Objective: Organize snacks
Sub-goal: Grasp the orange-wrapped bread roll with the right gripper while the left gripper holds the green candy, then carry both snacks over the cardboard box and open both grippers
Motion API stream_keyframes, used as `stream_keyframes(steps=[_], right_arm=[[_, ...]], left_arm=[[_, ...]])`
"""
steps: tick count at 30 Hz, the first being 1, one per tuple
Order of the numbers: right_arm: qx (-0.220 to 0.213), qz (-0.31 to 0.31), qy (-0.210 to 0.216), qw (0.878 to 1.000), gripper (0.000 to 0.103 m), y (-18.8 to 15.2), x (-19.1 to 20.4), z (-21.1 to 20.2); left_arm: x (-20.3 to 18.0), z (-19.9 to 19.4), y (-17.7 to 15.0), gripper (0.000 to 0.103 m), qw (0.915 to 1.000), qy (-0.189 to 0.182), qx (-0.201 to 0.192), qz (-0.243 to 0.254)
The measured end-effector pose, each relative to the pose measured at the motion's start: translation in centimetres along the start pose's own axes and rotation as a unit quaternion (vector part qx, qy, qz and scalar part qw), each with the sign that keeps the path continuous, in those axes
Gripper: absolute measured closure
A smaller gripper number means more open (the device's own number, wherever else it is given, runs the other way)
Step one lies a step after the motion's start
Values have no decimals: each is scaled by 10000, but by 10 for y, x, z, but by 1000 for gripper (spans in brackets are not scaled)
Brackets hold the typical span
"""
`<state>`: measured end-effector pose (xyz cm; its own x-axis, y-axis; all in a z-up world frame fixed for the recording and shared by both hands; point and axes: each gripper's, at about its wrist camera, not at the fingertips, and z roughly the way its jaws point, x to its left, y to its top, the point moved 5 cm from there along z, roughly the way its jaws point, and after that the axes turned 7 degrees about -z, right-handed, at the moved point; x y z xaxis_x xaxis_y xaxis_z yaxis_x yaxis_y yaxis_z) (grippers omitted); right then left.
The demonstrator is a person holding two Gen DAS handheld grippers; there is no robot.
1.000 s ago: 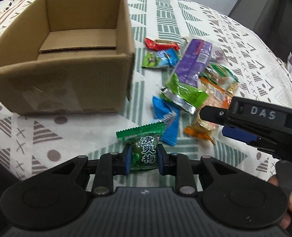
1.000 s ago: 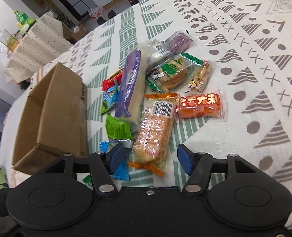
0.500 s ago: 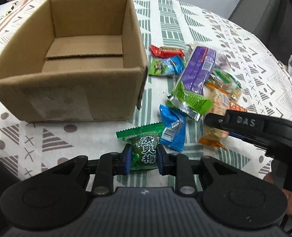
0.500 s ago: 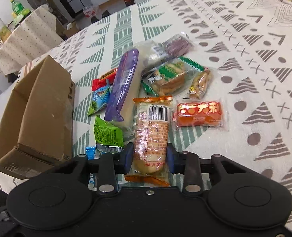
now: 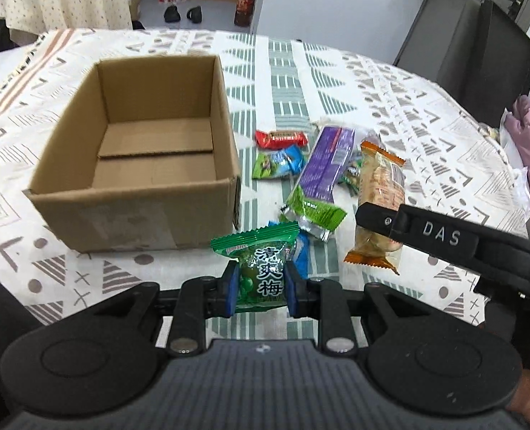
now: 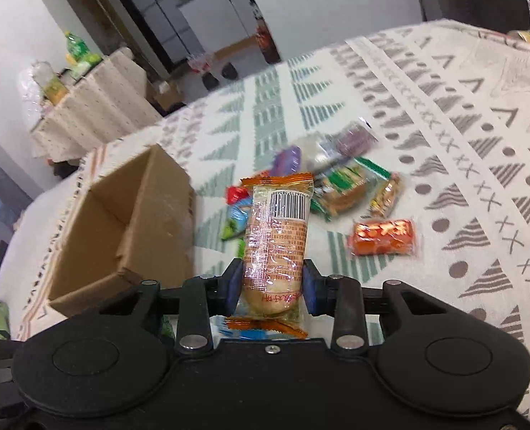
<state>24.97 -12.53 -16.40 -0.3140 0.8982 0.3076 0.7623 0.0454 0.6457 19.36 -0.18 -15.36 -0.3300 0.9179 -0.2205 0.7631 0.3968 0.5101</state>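
Patterned tablecloth (image 5: 286,82), white with green and grey triangles, covers the table; a second cloth-draped table and a doorway sit in the background.

Left to right. Cardboard box (image 5: 139,150) stands open and empty toward the cloth's left edge. My left gripper (image 5: 259,285) is clamped on the green plum candy packet (image 5: 261,268), same hold as a second ago, but the packet now hangs clear of the cloth, just in front of the box's near right corner. Remaining snack pile (image 5: 315,175) lies right of the box, toward the cloth's middle.

Main change: my right gripper (image 6: 273,283), jaws wide apart around the packet a second ago, has pinched the orange-ended cracker packet (image 6: 275,236) at its lower half and lifted it; the packet stands nearly upright above the pile. Meaning: both hands now carry one snack each and nothing has gone in yet. I judge the drop into the box comes next.

Writing: green packet reads 清爽梅, with a small red brand patch too small to read. Cracker packet shows a barcode and fine print, illegible. Right gripper's finger is embossed "DAS". Red-orange packet (image 6: 383,238) near the cloth's right side carries large gold characters, blurred.
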Motion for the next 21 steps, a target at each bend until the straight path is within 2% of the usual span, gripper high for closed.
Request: stream_keyframes(steps=[9, 21], right_arm=[[-374, -114, 375, 9985, 69, 11, 19, -18], [-823, -280, 875, 9924, 69, 22, 45, -28]], left_arm=[[5, -33, 13, 78, 9989, 148, -439, -49], [23, -57, 34, 78, 9964, 170, -794, -263]])
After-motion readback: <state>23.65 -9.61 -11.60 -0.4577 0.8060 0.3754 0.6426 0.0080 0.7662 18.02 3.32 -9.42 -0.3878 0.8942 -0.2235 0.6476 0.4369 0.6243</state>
